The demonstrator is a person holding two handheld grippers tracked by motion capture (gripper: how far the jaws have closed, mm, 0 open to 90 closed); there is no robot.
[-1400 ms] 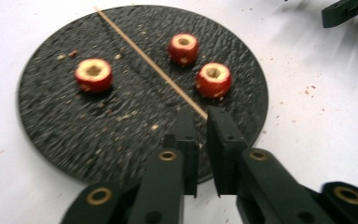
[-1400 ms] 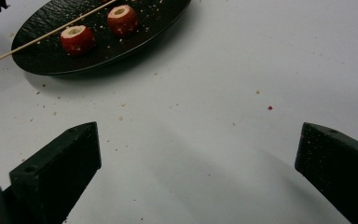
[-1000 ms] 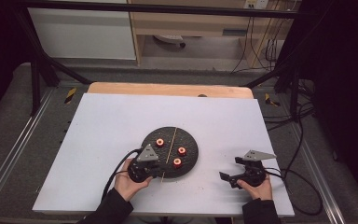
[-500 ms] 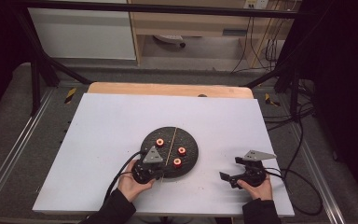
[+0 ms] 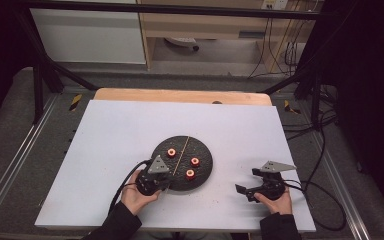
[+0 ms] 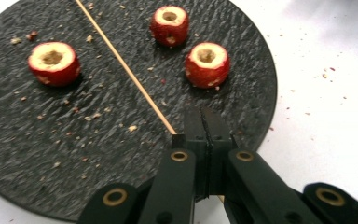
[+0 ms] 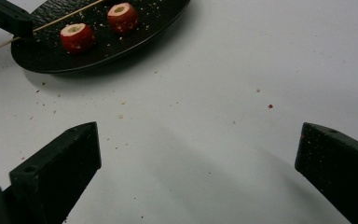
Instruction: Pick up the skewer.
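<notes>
High view: left hand-held gripper [image 5: 166,181] is pinching the thin wooden skewer [image 6: 126,70] at the round black slate plate's [image 5: 205,167] 7 o'clock edge; right hand-held gripper [image 5: 241,189] is resting wide open on the white desk [image 5: 110,135].

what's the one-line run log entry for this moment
left gripper: shut on thin wooden skewer | right gripper: open over white table | round black slate plate: three cored red fruits

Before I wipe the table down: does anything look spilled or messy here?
Yes. Crumbs are scattered over the black plate around the three cored red fruits and the skewer, and red and brown specks dot the white table beside the plate.
</notes>
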